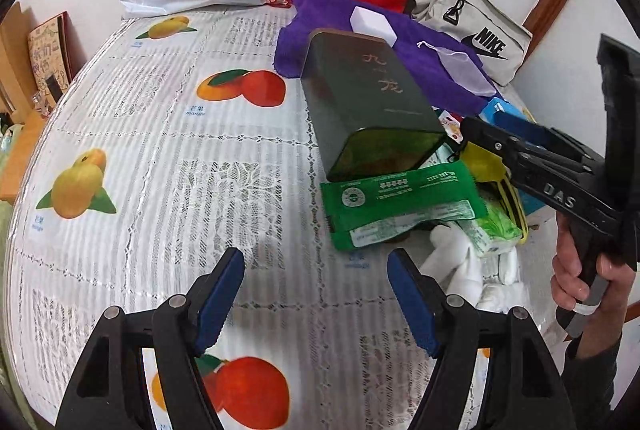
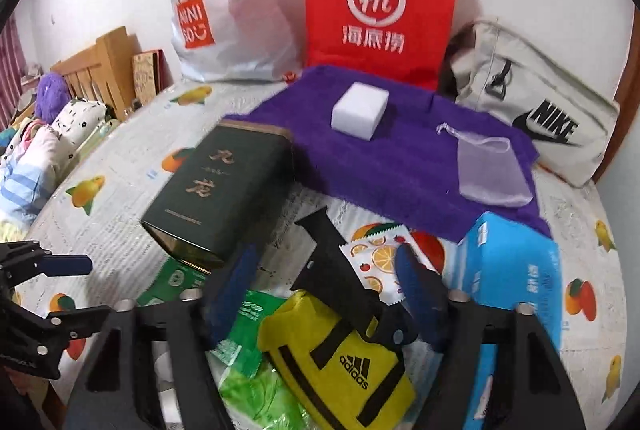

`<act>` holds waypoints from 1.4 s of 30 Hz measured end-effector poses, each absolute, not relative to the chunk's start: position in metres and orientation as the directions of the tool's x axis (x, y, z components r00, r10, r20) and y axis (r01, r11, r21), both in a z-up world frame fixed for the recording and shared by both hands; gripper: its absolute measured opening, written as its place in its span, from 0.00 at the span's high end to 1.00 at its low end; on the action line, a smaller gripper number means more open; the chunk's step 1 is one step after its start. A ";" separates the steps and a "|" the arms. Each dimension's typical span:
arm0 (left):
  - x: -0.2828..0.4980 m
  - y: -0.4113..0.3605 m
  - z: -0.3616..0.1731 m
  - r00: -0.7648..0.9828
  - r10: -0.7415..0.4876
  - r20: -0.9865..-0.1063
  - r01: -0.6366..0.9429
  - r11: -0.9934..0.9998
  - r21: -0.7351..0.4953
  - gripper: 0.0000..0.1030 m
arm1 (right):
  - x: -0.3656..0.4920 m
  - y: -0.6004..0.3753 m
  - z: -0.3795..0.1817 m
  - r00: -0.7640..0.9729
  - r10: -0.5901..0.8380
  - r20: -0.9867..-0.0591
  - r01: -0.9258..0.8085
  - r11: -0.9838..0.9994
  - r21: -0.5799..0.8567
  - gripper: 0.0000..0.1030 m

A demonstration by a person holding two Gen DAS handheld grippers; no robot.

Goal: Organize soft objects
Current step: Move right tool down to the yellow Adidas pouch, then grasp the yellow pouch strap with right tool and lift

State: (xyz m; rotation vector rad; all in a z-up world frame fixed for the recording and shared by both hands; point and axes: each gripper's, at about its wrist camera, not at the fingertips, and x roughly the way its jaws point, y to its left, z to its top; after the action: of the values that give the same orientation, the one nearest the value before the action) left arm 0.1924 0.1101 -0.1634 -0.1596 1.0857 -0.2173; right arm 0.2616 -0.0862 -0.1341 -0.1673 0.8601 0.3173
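Two grippers hang over a table spread with a fruit-print cloth (image 1: 140, 158). The left gripper (image 1: 316, 294) has its blue pads wide apart with nothing between them, above bare cloth just beside a green packet (image 1: 396, 202) and some white socks (image 1: 460, 270). The right gripper (image 2: 328, 286) stands partly open over a yellow Adidas bag (image 2: 344, 362); its pads do not press on anything, and a black strap piece of the bag (image 2: 336, 270) lies between them. A dark green tin (image 2: 224, 186) lies on its side near the middle of the table, its end over the green packet. Behind it a purple towel (image 2: 380, 166) covers the far side, carrying a white sponge block (image 2: 360, 110) and a sheer pouch (image 2: 492, 170). A blue tissue box (image 2: 516, 278) sits towards the right edge. Against the wall at the far edge stand a white Miniso bag (image 2: 232, 10), a red paper bag (image 2: 380, 2) and a beige Nike bag (image 2: 532, 102).
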 end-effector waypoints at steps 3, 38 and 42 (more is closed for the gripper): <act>0.198 0.115 -0.170 0.435 -0.278 -0.856 0.091 0.960 -0.266 0.30 | 0.265 -0.090 -0.140 0.589 0.211 -0.780 -0.344 0.939 -0.006 0.69; 0.179 0.095 -0.176 0.382 -0.262 -0.886 0.109 0.965 -0.238 0.30 | 0.247 -0.109 -0.141 0.554 0.328 -0.765 -0.313 0.934 0.173 0.78; 0.179 0.096 -0.175 0.387 -0.264 -0.883 0.113 0.965 -0.238 0.30 | 0.233 -0.116 -0.124 0.575 0.361 -0.734 -0.321 0.925 0.203 0.89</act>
State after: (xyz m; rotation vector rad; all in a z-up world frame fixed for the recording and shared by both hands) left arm 0.1792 0.0958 -0.1750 -0.1474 1.1492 -0.2410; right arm 0.2332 -0.1156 -0.1245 0.0487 0.8705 0.3994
